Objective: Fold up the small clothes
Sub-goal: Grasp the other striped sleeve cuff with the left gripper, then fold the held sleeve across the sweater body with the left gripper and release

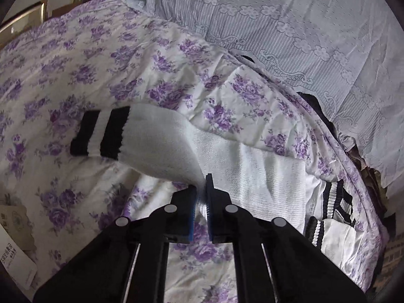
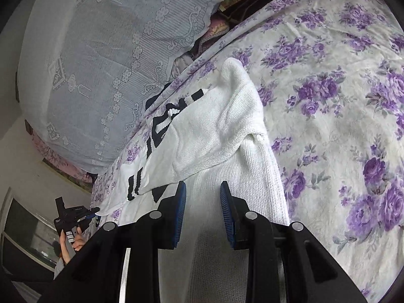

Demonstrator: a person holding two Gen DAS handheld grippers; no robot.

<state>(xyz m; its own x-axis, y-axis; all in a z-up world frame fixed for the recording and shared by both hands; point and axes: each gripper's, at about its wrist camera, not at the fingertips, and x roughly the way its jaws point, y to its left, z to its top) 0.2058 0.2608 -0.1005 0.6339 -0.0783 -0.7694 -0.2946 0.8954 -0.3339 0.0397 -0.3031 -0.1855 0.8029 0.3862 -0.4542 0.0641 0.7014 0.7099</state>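
Observation:
A white knit sweater [image 1: 265,176] with black-striped trim lies on a purple-flowered bedspread [image 1: 101,63]. My left gripper [image 1: 201,189] is shut on a fold of its sleeve. The sleeve rises from the pads toward the left and ends in a black-striped cuff [image 1: 101,133]. In the right wrist view my right gripper [image 2: 203,192] stands over the sweater's body [image 2: 227,126]. White knit fills the gap between its blue pads [image 2: 180,214], which are partly apart and close on the thick fabric. The left gripper [image 2: 94,210] shows at the lower left of that view, held by a hand and pinching the sweater's edge.
A pale lace cover [image 1: 303,25] drapes a pile along the bed's far side, with dark clothes showing under its edge [image 1: 323,116]. The sweater's striped hem [image 1: 328,207] lies bunched near the bed's right edge. A paper tag [image 1: 15,247] rests at the left.

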